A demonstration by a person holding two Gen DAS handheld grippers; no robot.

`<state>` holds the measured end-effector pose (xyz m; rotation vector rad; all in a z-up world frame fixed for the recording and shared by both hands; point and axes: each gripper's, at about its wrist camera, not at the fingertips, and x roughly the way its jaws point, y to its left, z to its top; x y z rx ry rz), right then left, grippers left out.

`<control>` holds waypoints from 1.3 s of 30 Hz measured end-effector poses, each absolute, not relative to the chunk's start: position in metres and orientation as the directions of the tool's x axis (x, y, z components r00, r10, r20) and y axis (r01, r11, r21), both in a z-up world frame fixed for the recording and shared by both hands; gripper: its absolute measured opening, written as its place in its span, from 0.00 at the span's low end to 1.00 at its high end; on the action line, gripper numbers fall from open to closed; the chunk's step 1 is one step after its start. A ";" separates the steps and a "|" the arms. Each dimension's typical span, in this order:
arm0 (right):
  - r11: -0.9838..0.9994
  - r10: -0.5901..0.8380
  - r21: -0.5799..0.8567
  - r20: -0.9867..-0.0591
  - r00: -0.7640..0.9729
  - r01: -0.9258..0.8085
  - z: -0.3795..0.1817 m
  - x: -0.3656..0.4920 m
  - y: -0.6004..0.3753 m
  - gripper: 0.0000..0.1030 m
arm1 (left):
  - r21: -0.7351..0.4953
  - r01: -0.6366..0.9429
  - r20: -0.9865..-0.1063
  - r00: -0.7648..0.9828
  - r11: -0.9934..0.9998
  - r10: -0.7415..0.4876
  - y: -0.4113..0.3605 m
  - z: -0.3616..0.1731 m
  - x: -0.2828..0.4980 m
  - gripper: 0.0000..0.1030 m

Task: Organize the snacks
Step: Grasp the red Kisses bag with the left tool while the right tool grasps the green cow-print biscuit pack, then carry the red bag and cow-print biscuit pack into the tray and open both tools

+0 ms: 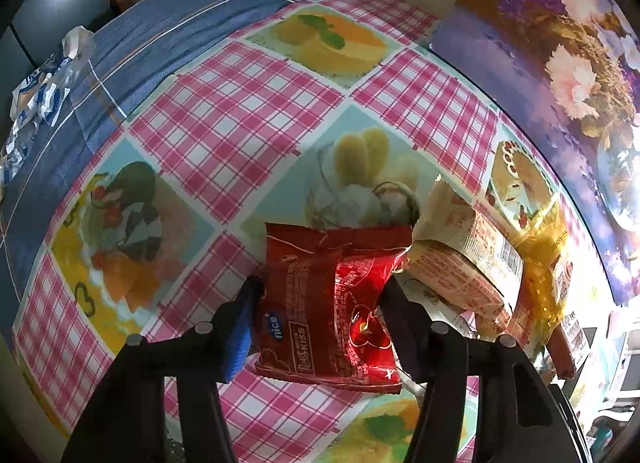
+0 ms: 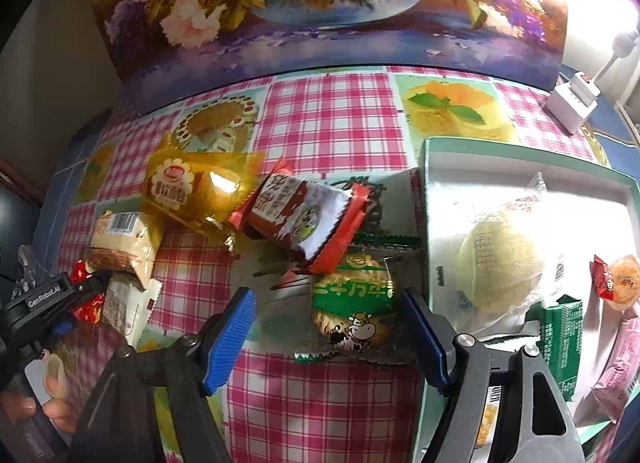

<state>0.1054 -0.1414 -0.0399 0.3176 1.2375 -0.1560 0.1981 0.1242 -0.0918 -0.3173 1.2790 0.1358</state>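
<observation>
My left gripper [image 1: 320, 287] is shut on a red foil snack packet [image 1: 340, 323], which crumples between the pads just above the checked tablecloth [image 1: 224, 111]. In the right wrist view the same packet [image 2: 86, 305] shows at the far left. My right gripper [image 2: 327, 297] hangs open over a green biscuit packet [image 2: 352, 311] with a cow on it. The packet lies flat between the blue pads; the right pad is at its edge and the left pad stands clear of it. A green-rimmed white box [image 2: 520, 169] holds a pale round bun [image 2: 508, 259].
A yellow cake packet [image 2: 188, 187], a red-and-white packet [image 2: 304, 215] and a beige packet [image 2: 124, 247] lie piled beyond the right gripper. A jelly cup [image 2: 624, 283], green pack [image 2: 560, 339] and pink pack [image 2: 616, 375] sit at the box's right. A floral picture [image 2: 320, 23] leans at the back, beside a white adapter [image 2: 572, 99].
</observation>
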 end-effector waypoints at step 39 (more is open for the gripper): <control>0.924 0.084 0.175 -0.961 0.264 0.341 -0.049 0.083 -0.147 0.52 | -0.061 -0.279 -0.936 0.349 0.958 0.042 0.119 -0.050 0.178 0.54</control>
